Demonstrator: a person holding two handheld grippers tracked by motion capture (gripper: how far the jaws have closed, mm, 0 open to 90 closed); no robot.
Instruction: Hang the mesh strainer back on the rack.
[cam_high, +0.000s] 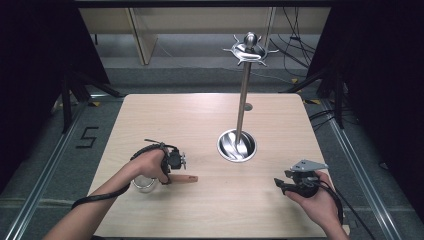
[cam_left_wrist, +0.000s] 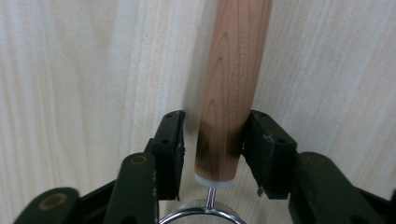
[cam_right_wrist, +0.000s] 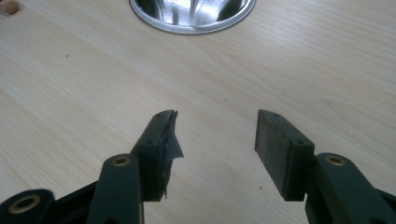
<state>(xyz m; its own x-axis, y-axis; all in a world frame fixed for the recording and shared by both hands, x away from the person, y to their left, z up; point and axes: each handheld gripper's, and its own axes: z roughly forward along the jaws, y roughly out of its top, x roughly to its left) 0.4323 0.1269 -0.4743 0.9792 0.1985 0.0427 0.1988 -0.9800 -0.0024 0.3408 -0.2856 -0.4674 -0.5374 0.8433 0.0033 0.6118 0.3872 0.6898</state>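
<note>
A small mesh strainer (cam_high: 144, 184) with a wooden handle (cam_high: 184, 178) lies on the table at the front left. My left gripper (cam_high: 168, 176) points down over the handle where it joins the metal rim. In the left gripper view the handle (cam_left_wrist: 231, 84) stands between the jaws of my left gripper (cam_left_wrist: 215, 128). The right pad (cam_left_wrist: 261, 149) sits against the wood and a narrow gap shows at the left pad (cam_left_wrist: 170, 149). My right gripper (cam_high: 280, 184) rests low at the front right, open (cam_right_wrist: 215, 130) over bare wood with nothing between its jaws.
A tall metal utensil stand rises from a round shiny base (cam_high: 237, 145) at the table's middle, its pole ending in a ring of hooks (cam_high: 248, 50). The base's rim (cam_right_wrist: 154, 21) lies ahead of my right gripper. The light wooden table (cam_high: 165, 120) ends close behind both hands.
</note>
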